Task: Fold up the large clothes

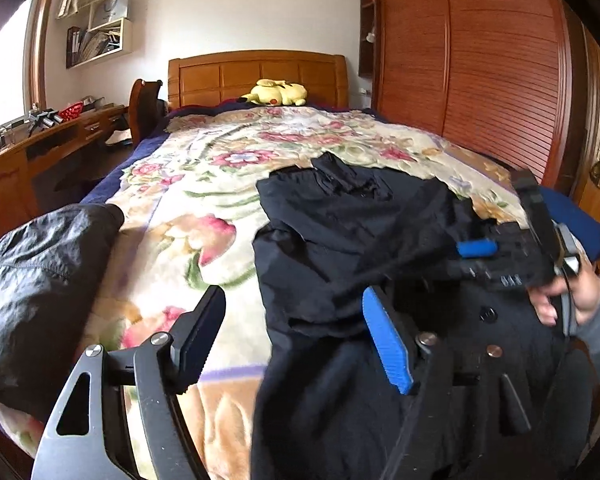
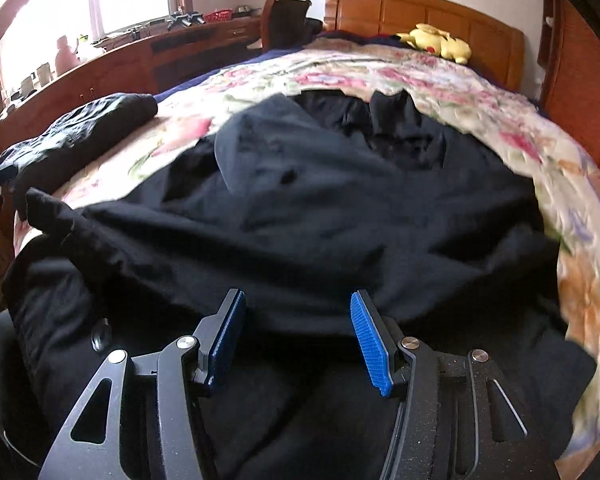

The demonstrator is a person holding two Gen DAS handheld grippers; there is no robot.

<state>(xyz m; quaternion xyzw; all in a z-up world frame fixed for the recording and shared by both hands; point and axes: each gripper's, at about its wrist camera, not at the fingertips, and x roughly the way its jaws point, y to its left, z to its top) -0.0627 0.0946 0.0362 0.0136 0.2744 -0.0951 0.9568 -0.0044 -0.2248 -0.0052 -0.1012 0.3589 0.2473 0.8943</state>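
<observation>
A large black garment point(image 1: 340, 232) point(image 2: 300, 200) lies crumpled across the near half of the floral bedspread point(image 1: 204, 184) point(image 2: 480, 92), its collar end toward the headboard. My left gripper point(image 1: 292, 296) hangs open over the garment's left edge, the blue-padded finger point(image 1: 388, 344) above the cloth and the other above the bedspread; nothing sits between the pads. My right gripper point(image 2: 298, 296) hovers low over the garment's near part, jaws apart and no fold pinched between them. In the left wrist view the right gripper point(image 1: 472, 258) shows at the right, held by a hand point(image 1: 572, 300).
A second dark, shiny garment point(image 1: 40, 280) point(image 2: 80, 128) lies bunched at the bed's near left corner. A yellow plush toy point(image 1: 278, 93) rests by the wooden headboard point(image 1: 256, 72). A desk point(image 1: 40, 148) and chair point(image 1: 144, 104) stand left, a wardrobe point(image 1: 480, 60) right.
</observation>
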